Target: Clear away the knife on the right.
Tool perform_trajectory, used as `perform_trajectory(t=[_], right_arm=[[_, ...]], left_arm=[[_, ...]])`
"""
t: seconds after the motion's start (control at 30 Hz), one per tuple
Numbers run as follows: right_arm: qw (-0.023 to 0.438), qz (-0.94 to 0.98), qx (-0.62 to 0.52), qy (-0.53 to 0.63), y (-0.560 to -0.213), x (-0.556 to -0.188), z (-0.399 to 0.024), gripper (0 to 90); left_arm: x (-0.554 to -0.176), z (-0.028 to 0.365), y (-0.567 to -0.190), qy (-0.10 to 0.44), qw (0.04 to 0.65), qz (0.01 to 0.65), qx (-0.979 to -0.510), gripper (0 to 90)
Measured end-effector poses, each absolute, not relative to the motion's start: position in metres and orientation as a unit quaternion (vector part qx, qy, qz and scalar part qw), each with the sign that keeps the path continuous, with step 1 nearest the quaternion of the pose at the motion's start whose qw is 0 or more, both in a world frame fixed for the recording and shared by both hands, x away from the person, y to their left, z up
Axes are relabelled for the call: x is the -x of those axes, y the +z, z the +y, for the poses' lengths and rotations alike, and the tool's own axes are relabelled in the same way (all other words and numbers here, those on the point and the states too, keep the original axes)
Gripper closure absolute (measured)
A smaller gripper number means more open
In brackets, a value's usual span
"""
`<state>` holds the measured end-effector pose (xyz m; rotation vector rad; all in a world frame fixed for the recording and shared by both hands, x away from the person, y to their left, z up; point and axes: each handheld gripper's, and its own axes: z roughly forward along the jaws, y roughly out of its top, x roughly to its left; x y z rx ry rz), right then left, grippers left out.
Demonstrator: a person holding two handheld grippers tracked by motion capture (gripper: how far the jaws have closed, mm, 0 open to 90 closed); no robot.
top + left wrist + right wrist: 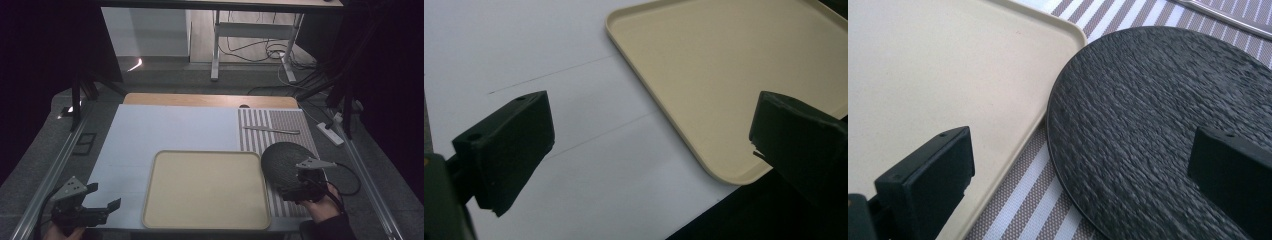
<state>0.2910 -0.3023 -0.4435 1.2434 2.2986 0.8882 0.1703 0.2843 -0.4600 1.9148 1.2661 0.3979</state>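
Observation:
A cream tray (165,210) lies at the front middle of the table, also seen as the tray (724,65) and the tray (923,60) in the gripper views. A dark textured plate (282,157) rests on the striped mat to its right, its rim near the tray's edge; the plate (1148,115) lies under my right gripper's jaws. My right gripper (300,187) hovers open over the plate's near edge with nothing held. My left gripper (105,197) stands open at the front left over the white sheet (549,60), left of the tray, empty.
A table knife (272,130) lies across the striped mat (250,135) behind the plate. The white sheet (165,130) covers the table's left and middle. A power strip (330,133) sits off the right edge; a desk frame and cables stand behind.

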Motion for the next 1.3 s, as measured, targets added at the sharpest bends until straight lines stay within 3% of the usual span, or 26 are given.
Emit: perform_trajectory(t=[1.3], right_arm=[[0.184,0.840,-0.428,0.280,-0.458,-0.347,-0.297,0.0]], left_arm=[[-0.171,0.284,-0.460,0.156,0.394,0.499,-0.756,3.9]])
